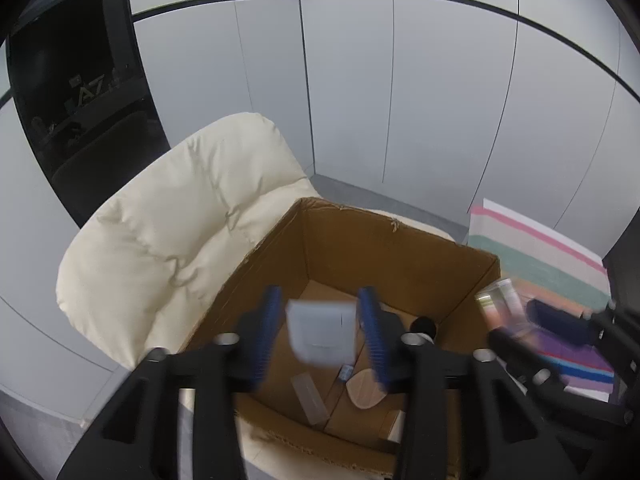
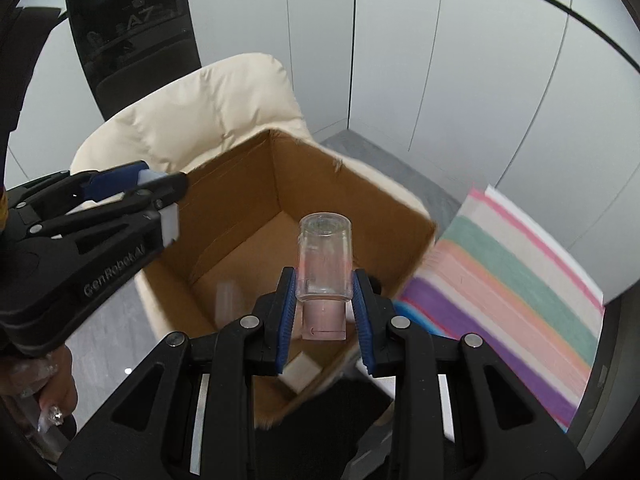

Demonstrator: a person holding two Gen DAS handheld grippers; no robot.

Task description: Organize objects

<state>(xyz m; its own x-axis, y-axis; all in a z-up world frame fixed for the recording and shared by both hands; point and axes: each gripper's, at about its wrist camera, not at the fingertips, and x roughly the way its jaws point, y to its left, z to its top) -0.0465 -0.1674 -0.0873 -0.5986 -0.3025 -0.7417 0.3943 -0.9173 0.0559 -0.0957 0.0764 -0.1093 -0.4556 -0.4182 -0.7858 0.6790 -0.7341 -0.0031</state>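
My left gripper point(image 1: 322, 320) hangs over an open cardboard box point(image 1: 380, 248). A small white box point(image 1: 322, 330), blurred and tilted, is between its blue fingers point(image 1: 272, 320) with a thin gap on each side, so the gripper is open. My right gripper point(image 2: 324, 276) is shut on a pink bottle with a clear cap point(image 2: 324, 248), held cap-forward over the cardboard box point(image 2: 240, 200) near its right wall. The left wrist view shows that bottle point(image 1: 500, 304) just outside the box's right rim. In the right wrist view the left gripper point(image 2: 158, 184) sits at the box's left rim.
On the box floor lie a clear tube point(image 1: 310, 398), a beige teardrop piece point(image 1: 364, 392) and a black item point(image 1: 424, 326). The box rests on a cream cushioned chair point(image 1: 180, 220). A striped cloth point(image 2: 512, 292) lies to the right. A person's hand point(image 2: 52, 392) holds the left gripper.
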